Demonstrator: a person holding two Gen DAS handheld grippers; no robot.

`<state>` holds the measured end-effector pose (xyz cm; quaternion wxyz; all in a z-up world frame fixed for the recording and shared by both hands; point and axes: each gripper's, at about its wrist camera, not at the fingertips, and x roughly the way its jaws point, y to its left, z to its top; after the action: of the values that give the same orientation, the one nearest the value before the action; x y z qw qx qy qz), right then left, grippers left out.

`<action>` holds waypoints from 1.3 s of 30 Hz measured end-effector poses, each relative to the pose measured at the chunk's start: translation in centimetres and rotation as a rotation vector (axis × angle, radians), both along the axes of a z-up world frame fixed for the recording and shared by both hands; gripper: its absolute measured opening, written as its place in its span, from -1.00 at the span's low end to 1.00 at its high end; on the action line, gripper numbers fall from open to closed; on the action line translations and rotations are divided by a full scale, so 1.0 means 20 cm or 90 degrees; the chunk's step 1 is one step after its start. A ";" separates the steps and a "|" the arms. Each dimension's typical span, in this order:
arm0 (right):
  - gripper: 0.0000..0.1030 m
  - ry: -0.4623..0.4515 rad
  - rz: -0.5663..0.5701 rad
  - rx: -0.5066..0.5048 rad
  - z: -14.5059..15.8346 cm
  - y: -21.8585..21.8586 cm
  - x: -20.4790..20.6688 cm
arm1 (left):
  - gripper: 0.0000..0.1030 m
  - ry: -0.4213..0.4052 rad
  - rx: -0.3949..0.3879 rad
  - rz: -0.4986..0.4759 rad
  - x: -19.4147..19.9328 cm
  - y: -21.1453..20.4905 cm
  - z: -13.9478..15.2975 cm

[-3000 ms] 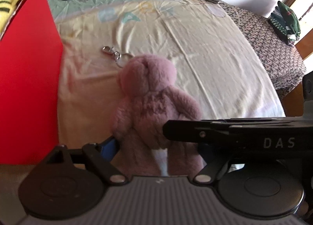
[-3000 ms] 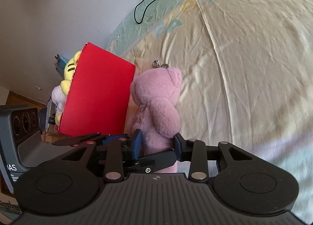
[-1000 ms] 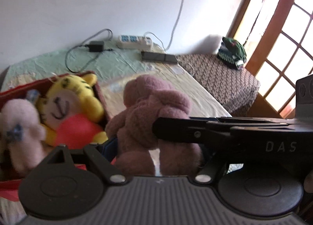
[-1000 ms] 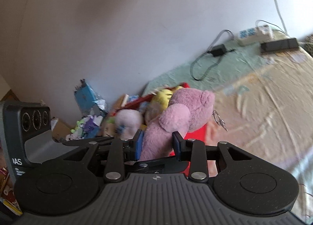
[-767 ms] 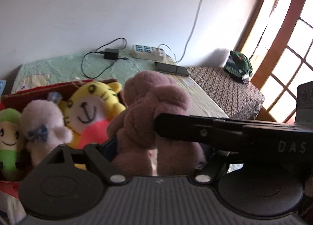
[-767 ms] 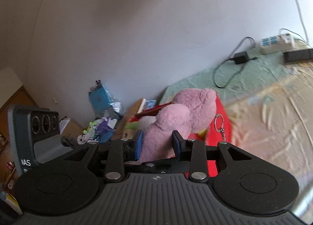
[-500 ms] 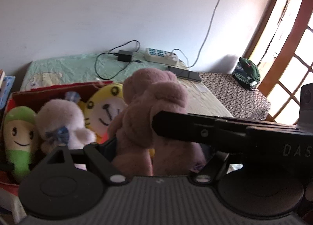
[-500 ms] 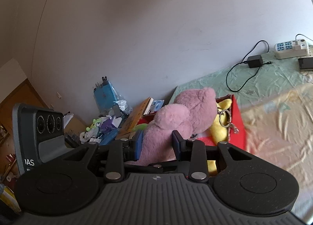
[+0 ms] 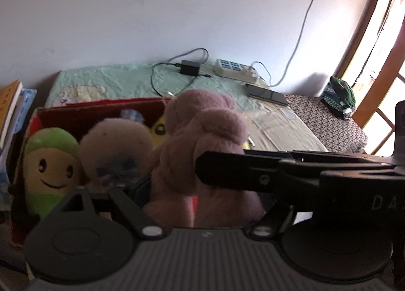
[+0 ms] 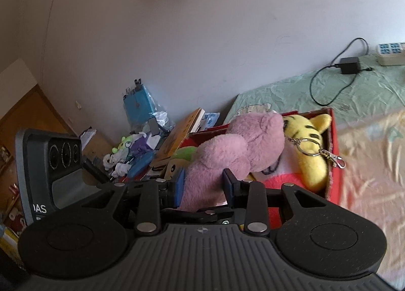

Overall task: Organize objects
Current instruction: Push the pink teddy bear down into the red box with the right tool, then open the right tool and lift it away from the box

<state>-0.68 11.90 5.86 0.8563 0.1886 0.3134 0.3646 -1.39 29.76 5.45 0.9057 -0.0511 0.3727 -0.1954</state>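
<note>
Pink plush bear sits clamped between the blue pads of your right gripper; your left gripper also grips its lower body. You hold it above the open red box, over the yellow tiger. Its keyring dangles free. A green plush and a pale plush fill the box on your bed.

The red box is crowded — green plush, pale plush and yellow tiger fill it. The bed beside its right wall lies bare — cables and power strip line the wall edge.
</note>
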 end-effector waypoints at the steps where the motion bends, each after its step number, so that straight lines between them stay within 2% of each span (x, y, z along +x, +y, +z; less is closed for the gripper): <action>1: -0.31 -0.002 0.004 -0.002 0.00 0.01 0.01 | 0.52 -0.003 0.002 0.003 0.01 0.01 -0.01; 7: -0.32 -0.005 0.017 -0.009 -0.04 0.04 0.11 | 0.52 0.008 -0.017 0.006 0.08 0.03 -0.05; 11: -0.35 0.020 0.008 -0.005 -0.08 -0.02 0.17 | 0.69 0.015 -0.032 -0.009 0.11 0.00 -0.07; 15: -0.38 0.040 -0.019 -0.039 -0.13 -0.07 0.18 | 0.69 0.023 -0.019 -0.034 0.13 -0.06 -0.10; 18: -0.38 0.072 -0.030 -0.023 -0.18 -0.10 0.20 | 0.69 0.030 0.010 -0.041 0.15 -0.10 -0.13; 22: -0.37 0.056 -0.033 -0.031 -0.19 -0.06 0.22 | 0.67 0.035 0.017 -0.031 0.18 -0.09 -0.14; 24: -0.34 0.067 -0.028 -0.025 -0.21 -0.05 0.24 | 0.61 0.045 0.023 -0.026 0.20 -0.09 -0.15; 29: -0.30 0.077 -0.026 -0.021 -0.21 -0.05 0.25 | 0.69 0.044 0.021 -0.031 0.19 -0.09 -0.14; 32: -0.12 0.094 -0.036 -0.011 -0.19 -0.08 0.24 | 0.70 0.030 0.019 -0.033 0.16 -0.08 -0.12; 35: 0.09 0.074 -0.067 -0.010 -0.15 -0.13 0.19 | 0.72 0.012 0.031 -0.024 0.12 -0.08 -0.08; 39: 0.09 0.067 -0.095 0.020 -0.11 -0.21 0.13 | 0.72 -0.008 0.051 -0.009 0.06 -0.10 -0.02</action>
<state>1.84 7.62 3.64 0.8605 0.2436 0.3370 0.2942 -0.09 27.86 5.11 0.9078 -0.0106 0.3751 -0.1872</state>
